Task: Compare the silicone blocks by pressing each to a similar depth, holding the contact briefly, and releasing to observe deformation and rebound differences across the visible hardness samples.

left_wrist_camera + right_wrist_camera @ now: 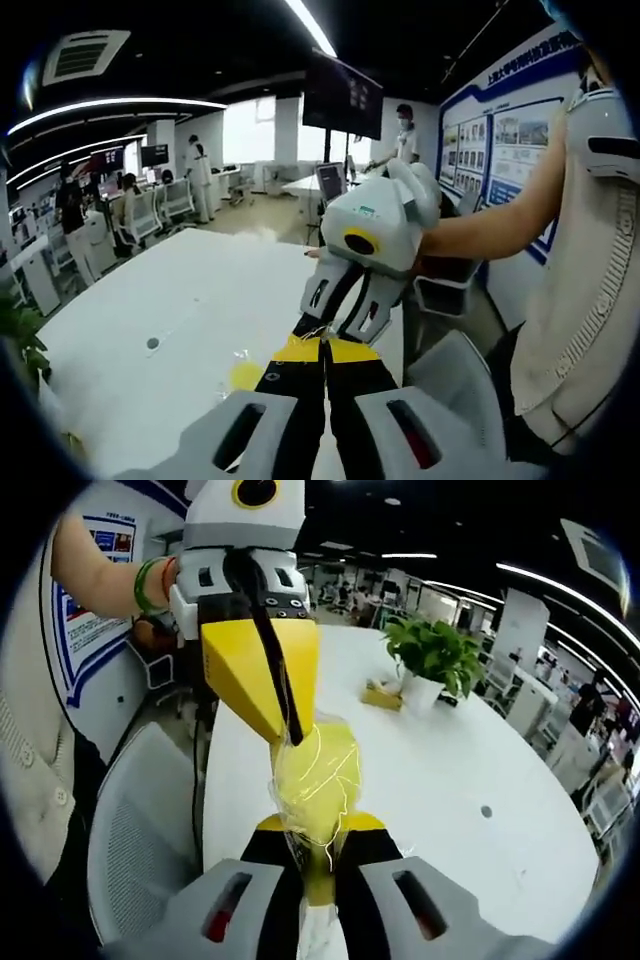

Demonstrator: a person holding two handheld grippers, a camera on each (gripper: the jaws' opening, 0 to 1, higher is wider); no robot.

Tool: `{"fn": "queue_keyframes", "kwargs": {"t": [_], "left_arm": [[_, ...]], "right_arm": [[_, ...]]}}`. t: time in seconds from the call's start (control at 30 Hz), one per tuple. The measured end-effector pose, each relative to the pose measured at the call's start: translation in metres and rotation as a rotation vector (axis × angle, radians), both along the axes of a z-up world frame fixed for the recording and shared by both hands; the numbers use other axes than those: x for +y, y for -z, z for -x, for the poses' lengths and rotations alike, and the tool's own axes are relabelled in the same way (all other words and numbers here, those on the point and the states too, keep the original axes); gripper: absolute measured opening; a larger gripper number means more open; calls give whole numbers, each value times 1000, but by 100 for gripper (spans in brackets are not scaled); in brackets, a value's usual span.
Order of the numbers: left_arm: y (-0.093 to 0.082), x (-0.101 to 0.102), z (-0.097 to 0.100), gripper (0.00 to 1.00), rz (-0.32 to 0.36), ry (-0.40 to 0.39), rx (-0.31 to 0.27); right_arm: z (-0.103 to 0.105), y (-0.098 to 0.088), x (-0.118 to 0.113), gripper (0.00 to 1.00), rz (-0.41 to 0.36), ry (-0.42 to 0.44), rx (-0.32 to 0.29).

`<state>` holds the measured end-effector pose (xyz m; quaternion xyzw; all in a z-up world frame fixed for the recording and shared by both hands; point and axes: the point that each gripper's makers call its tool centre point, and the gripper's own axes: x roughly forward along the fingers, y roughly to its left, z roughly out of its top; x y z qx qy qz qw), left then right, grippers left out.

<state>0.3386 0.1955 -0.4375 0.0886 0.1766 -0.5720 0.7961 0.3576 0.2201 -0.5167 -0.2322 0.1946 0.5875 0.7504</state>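
A yellow silicone block point(316, 776) in clear plastic wrap hangs between the two grippers over the white table point(440, 780). In the right gripper view my right gripper point(320, 865) is shut on the block's lower end. The left gripper point(291, 736) comes down from the top, its yellow jaws shut on the wrap's upper edge. In the left gripper view my left gripper point(324, 343) is shut, tip to tip with the right gripper point(336, 318), whose white body a hand holds. A yellow patch point(245, 375) shows beside my left jaw; I cannot tell whether it hangs or lies on the table.
A potted plant point(435, 655) and a small yellowish object point(383, 695) stand further along the table. White chairs point(140, 820) sit at the table's edge beside the person point(580, 300). A monitor on a stand point(342, 95) and several people are in the background.
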Motion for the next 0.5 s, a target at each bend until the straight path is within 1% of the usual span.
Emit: {"fn": "queue_keyframes", "kwargs": {"t": [0.03,0.07,0.13,0.17,0.23,0.27,0.3,0.4,0.43,0.47,0.5], "left_arm": [[0,0,0,0,0,0,1],[0,0,0,0,-1,-2,0],[1,0,0,0,-1,-1,1],[1,0,0,0,-1,-1,2],[1,0,1,0,0,1,8],[1,-1,0,0,-2,1,0],[1,-1,1,0,-4,3,-2],[1,-1,1,0,-1,4,2],[1,-1,0,0,0,2,0],[0,-1,0,0,0,1,-4],[1,-1,0,0,-2,4,-1]], "right_arm": [[1,0,0,4,-1,2,14],[0,0,0,4,-2,3,3],[1,1,0,4,0,3,14],[0,1,0,4,0,2,4],[1,2,0,4,3,-2,16],[0,1,0,4,3,-2,-2],[1,2,0,4,5,-2,12],[0,2,-1,4,1,5,13],[-4,-1,0,5,-8,4,-33],[-4,0,-1,5,-10,11,-31],[-2,0,0,5,-11,8,-8]]}}
